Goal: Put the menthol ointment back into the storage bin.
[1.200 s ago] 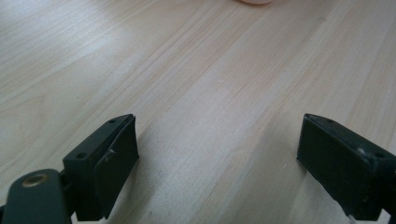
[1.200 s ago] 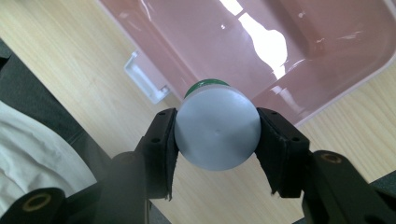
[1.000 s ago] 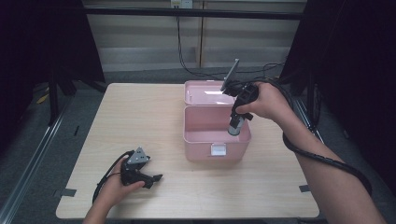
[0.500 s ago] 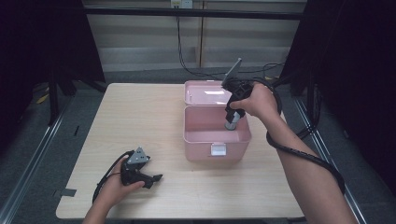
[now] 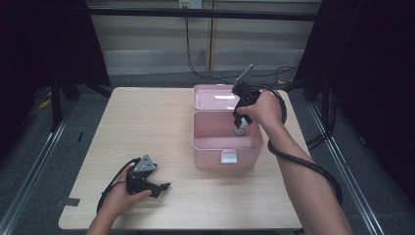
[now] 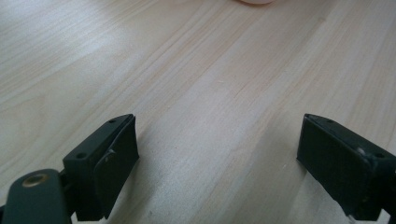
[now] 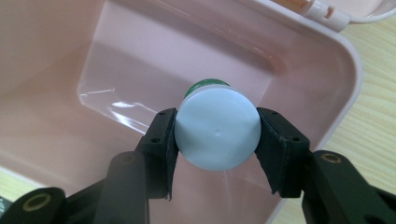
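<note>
The left gripper (image 5: 164,186) rests unmoved, jaws spread, on the pale wood bench (image 5: 147,127), while the right gripper (image 7: 217,140), pinching a white-capped bottle (image 7: 218,135), has sunk into the open pink box (image 5: 205,144), dark curtains beyond.

Light falls evenly from above on the counter (image 5: 147,127), while the room around it, at the upper left and right of the high view, stays dark. Glare streaks the pink box (image 7: 107,100) wall in the right gripper view, and the jaws at the bottom of both gripper views look soft.

Open box (image 5: 227,147) on table (image 5: 147,127), right of centre; lid (image 5: 215,97) behind it. Bottle (image 7: 218,128) inside box, clamped by right gripper (image 5: 241,125). Left gripper (image 5: 147,182) at near-left edge, well apart from box.
</note>
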`<state>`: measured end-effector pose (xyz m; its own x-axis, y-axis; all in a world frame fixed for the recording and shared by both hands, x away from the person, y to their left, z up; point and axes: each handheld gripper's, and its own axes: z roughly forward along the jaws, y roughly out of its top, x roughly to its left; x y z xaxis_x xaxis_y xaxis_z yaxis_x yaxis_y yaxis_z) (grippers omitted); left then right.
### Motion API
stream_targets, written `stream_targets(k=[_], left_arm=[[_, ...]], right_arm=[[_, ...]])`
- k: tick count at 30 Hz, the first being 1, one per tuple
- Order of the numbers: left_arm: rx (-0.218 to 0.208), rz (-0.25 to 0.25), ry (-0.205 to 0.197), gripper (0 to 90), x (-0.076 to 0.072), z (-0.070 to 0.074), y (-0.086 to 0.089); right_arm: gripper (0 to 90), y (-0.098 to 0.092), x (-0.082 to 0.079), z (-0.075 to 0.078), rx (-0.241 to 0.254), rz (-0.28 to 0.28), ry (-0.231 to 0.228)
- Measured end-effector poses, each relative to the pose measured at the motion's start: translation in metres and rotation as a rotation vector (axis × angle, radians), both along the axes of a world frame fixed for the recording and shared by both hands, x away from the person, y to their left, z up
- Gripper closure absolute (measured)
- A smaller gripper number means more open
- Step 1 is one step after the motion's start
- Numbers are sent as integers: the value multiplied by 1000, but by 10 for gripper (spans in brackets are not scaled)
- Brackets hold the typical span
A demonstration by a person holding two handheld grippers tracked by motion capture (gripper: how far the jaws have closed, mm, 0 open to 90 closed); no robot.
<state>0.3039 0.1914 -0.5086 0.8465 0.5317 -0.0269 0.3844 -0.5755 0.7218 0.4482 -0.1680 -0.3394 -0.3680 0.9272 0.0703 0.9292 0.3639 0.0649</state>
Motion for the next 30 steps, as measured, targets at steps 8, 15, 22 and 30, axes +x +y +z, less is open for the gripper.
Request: stream_targets(k=[8, 15, 22, 30], left_arm=[[0, 0, 0, 118, 0, 0, 0], [0, 0, 0, 118, 0, 0, 0], [0, 0, 0, 118, 0, 0, 0], [1, 3, -3, 118, 0, 0, 0]], right_arm=[[506, 1, 3, -11, 6, -18, 7], [505, 3, 7, -20, 13, -34, -2], [505, 5, 12, -29, -8, -62, -16], [505, 8, 15, -47, -16, -83, -18]])
